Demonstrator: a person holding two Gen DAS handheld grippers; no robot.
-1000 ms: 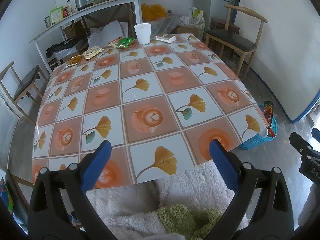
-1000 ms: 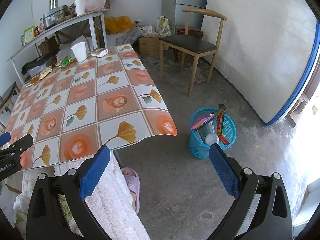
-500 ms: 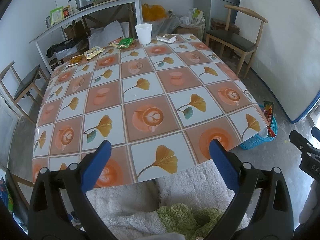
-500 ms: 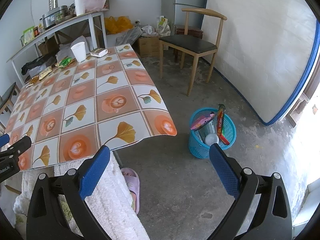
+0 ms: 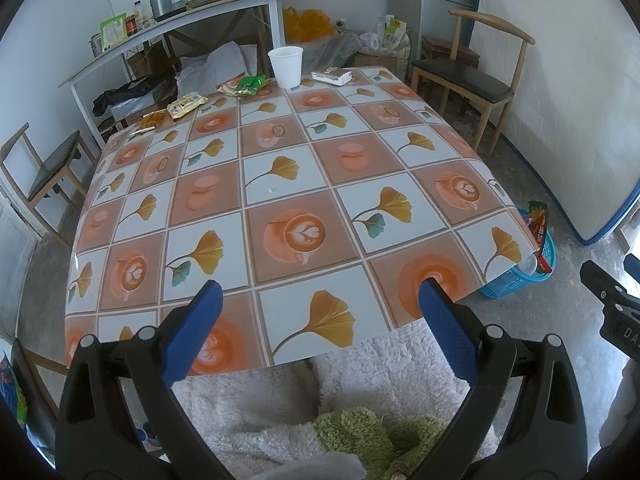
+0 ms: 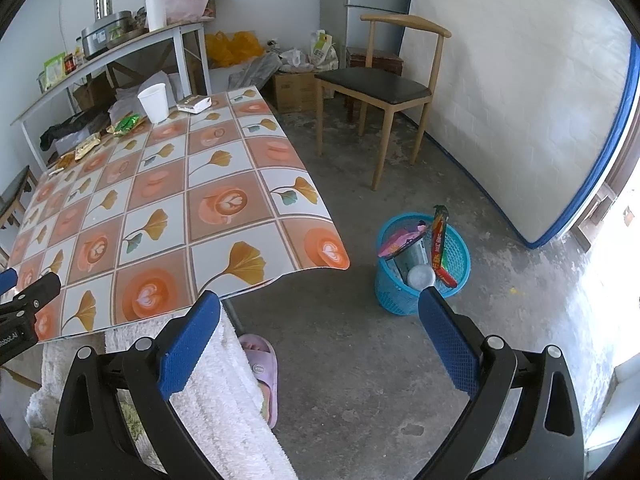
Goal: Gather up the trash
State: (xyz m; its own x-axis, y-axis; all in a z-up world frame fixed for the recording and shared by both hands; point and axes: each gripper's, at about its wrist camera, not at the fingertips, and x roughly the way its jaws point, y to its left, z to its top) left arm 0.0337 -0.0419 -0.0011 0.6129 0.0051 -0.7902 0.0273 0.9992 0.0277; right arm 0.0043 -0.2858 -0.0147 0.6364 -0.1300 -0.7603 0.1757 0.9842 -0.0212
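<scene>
The left hand-held gripper [image 5: 316,312], black with blue pads, hangs over the near edge of the counter [image 5: 280,200], which wears a glossy cloth of orange coffee-cup and ginkgo-leaf squares. Its jaws stand wide apart with nothing between them. The right hand-held gripper [image 6: 318,320] is spread just as wide and empty, over bare concrete floor to the right of the counter; in the left view only its black tip shows, cut off at the right border.

The trash lies along the counter's far edge: a white paper cup [image 5: 285,66] standing upright, a flat white packet [image 5: 331,76] just right of it, a green snack wrapper [image 5: 250,85] to its left, then a yellowish wrapper [image 5: 187,101] and smaller orange scraps [image 5: 149,121] farther left, whose print is too small to read.

A blue plastic mesh basket [image 6: 390,300] stands on the floor right of the counter's near corner, holding a pink wrapper, a long red packet and a pale round lid or cup; in the left view the counter's corner hides most of it. A white fleece garment and a pink slipper [image 6: 262,368] show near, partly covered by the gripper frames.
</scene>
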